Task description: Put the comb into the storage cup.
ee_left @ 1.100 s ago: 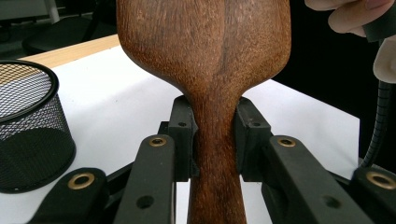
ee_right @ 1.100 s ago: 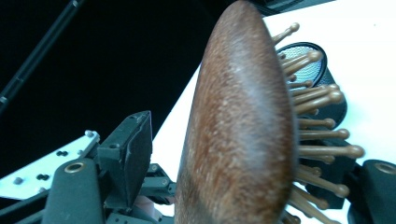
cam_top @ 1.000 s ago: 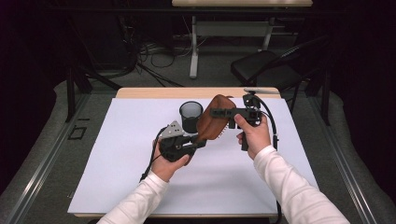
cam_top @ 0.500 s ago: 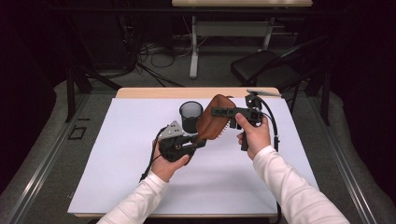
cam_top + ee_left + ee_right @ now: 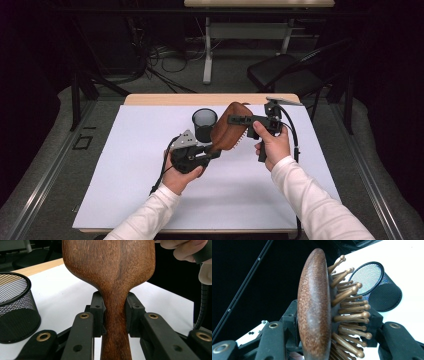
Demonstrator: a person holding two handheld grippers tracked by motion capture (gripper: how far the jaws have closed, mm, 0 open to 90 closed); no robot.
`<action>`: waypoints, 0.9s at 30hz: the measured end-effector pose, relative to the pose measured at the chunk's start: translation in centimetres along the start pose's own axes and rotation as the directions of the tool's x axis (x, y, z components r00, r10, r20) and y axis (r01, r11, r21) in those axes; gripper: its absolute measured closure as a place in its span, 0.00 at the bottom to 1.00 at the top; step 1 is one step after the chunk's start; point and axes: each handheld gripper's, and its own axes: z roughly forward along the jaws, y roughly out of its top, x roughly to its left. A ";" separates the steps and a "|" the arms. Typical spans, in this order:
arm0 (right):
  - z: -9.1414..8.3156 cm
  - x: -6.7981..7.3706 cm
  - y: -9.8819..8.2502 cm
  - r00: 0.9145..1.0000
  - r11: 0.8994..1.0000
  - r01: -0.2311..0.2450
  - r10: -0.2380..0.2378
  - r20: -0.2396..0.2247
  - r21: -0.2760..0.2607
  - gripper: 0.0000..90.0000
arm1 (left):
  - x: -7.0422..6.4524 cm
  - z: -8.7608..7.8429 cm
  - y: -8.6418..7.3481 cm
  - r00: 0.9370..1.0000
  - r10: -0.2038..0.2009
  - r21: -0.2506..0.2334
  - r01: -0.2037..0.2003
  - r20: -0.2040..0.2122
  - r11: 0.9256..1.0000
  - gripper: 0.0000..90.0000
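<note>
Above the table, both claws (image 5: 216,151) (image 5: 235,120) clamp the raised hairbrush (image 5: 229,132), right just closing

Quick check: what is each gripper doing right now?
Left gripper: shut on the wooden hairbrush at its neck.
Right gripper: jaws just closed, shut on the hairbrush's head.

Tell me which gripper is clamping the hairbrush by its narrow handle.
The left gripper pinches the wooden hairbrush at its handle neck; the right gripper grips across its bristled head.
</note>
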 end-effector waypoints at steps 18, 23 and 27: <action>0.1 0.1 -0.2 1.000 1.000 -0.006 0.006 0.016 -0.013 0.51 | 0.1 0.1 -0.1 1.000 0.000 0.003 0.000 -0.004 1.000 0.80; 0.2 0.2 -0.2 1.000 1.000 -0.009 0.009 0.023 -0.014 0.51 | 0.2 0.1 -0.1 1.000 0.000 0.005 0.000 -0.004 1.000 0.80; 0.2 0.1 -0.1 1.000 1.000 -0.006 0.006 0.016 -0.009 0.51 | 0.2 0.1 -0.1 1.000 0.001 0.004 -0.001 -0.002 1.000 0.80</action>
